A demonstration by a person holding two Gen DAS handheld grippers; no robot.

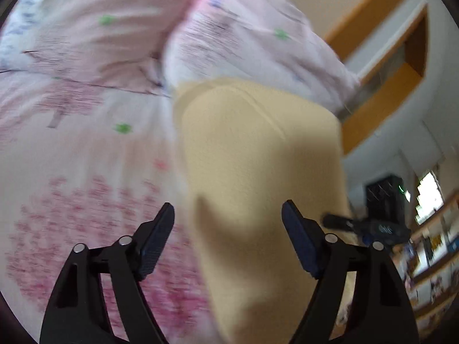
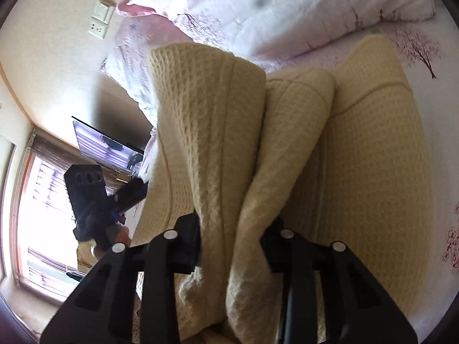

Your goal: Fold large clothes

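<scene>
Here the left gripper (image 1: 228, 220) gapes wide over the cream garment (image 1: 258, 172), gripping nothing. Only the right wrist view shows the right gripper (image 2: 229, 238) pinching a bunched waffle-knit fold.

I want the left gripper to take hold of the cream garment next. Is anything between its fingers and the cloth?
Nothing visible. The left gripper is open with the cream garment directly between and beyond its fingers. The right gripper already pinches the same garment above the floral bedsheet.
</scene>
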